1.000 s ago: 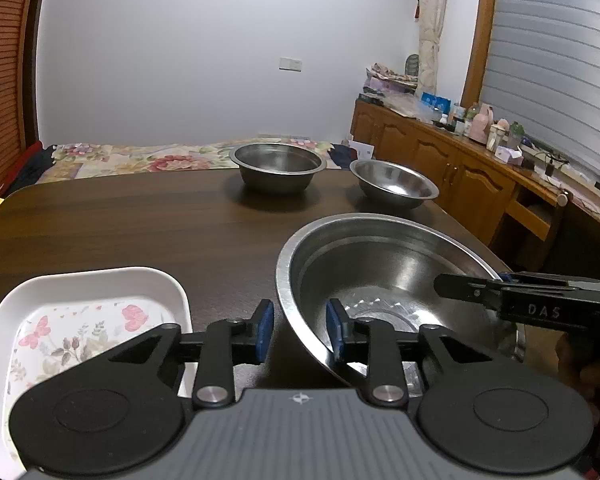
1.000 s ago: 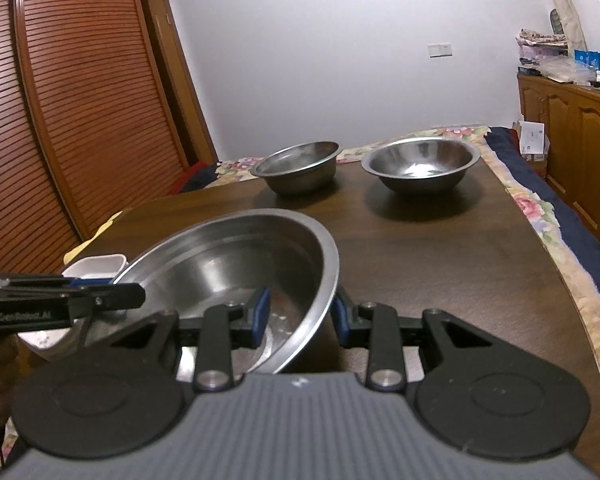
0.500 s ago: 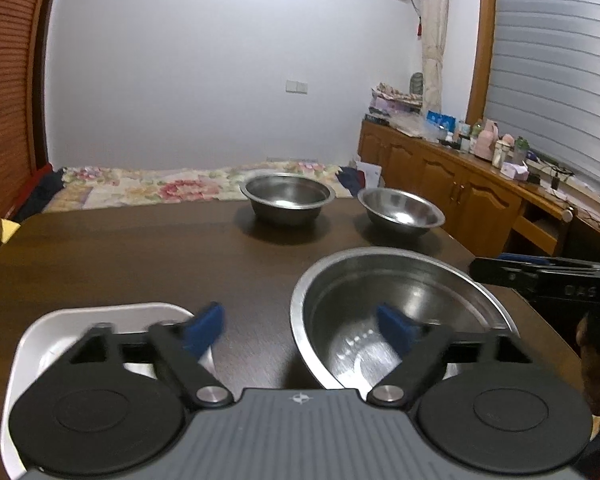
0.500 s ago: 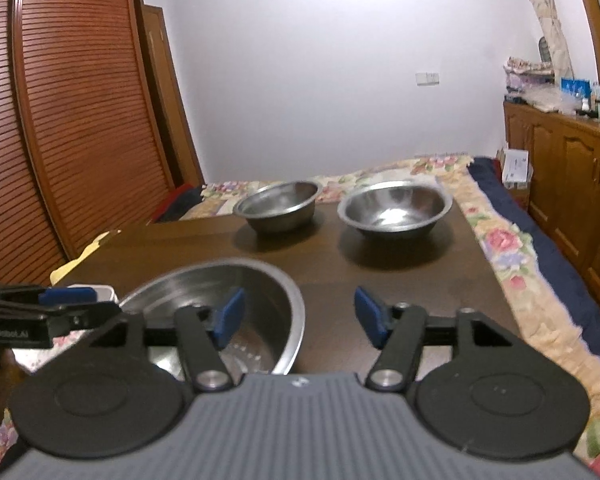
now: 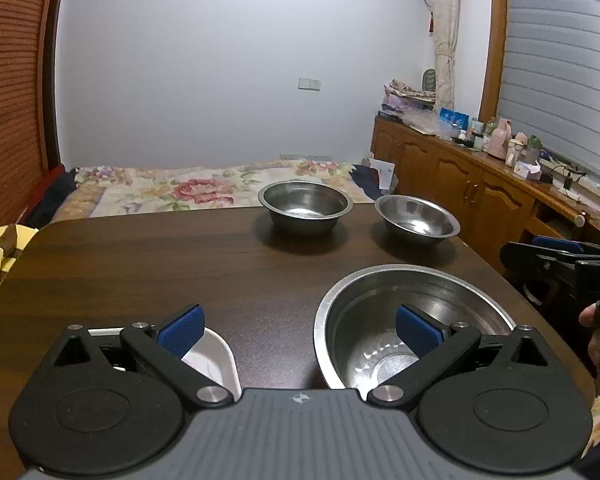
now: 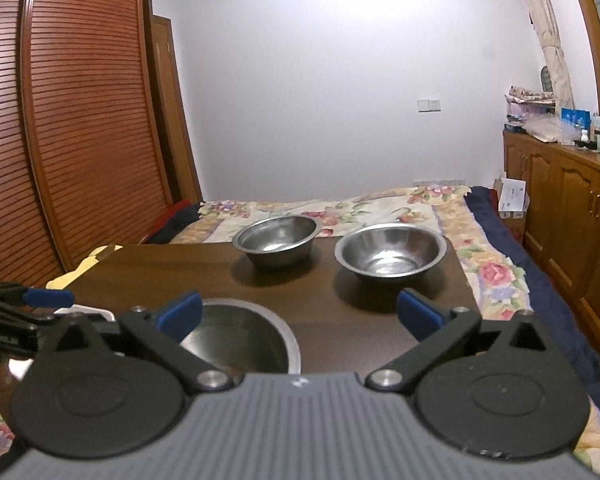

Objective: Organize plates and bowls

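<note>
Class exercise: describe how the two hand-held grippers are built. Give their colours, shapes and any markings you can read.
The left gripper and right gripper look alike: a grey ribbed body bearing a small emblem, two round black discs, black linkage arms with silver pivot bolts, and blue textured pads on the fingertips. Seen from the side, the right gripper's black body shows white letters, partly cut off, reading "DA".

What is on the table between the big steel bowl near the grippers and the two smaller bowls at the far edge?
Nothing: only bare table lies between the big bowl and the two smaller bowls, shown in both wrist views.
</note>
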The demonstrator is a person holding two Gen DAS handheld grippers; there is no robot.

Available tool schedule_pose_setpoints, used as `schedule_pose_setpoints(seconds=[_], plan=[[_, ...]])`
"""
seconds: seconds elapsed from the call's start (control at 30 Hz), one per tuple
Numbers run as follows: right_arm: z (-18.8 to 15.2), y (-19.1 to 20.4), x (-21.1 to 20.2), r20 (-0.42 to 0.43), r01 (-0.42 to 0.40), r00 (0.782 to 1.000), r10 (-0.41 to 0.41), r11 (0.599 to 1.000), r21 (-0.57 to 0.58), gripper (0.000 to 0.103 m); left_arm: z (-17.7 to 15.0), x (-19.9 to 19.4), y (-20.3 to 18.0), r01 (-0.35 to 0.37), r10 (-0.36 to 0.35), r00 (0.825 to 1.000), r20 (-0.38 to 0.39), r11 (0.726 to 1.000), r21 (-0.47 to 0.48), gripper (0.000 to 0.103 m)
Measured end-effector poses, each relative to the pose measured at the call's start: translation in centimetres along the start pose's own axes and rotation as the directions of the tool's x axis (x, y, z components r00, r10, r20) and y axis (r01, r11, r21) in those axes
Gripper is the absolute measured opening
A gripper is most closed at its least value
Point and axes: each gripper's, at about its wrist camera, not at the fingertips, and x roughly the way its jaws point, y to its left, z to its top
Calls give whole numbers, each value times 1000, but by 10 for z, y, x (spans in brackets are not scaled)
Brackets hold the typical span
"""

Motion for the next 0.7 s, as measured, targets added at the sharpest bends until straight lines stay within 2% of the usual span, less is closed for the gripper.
schedule_pose_setpoints(seconds=[0.1,0.23,0.4,0.7], plan=[[6,-1,0,7,-3,1000,3,1000,-7,103,5,-3,4,13,-13,1000,2,1000,-11,103],[12,-3,-1,10,-8,1000,8,1000,-15,103,14,-9,8,-5,5,1000,15,1000,0,103],[20,-4,2,5,-10,1000,10,1000,-20,103,30,-11,14,-23,23,1000,-10,1000,13,103],[47,-5,10,8,-16,1000,16,998,-55,103,63,-9,18,-39,36,999,29,993,110,103]])
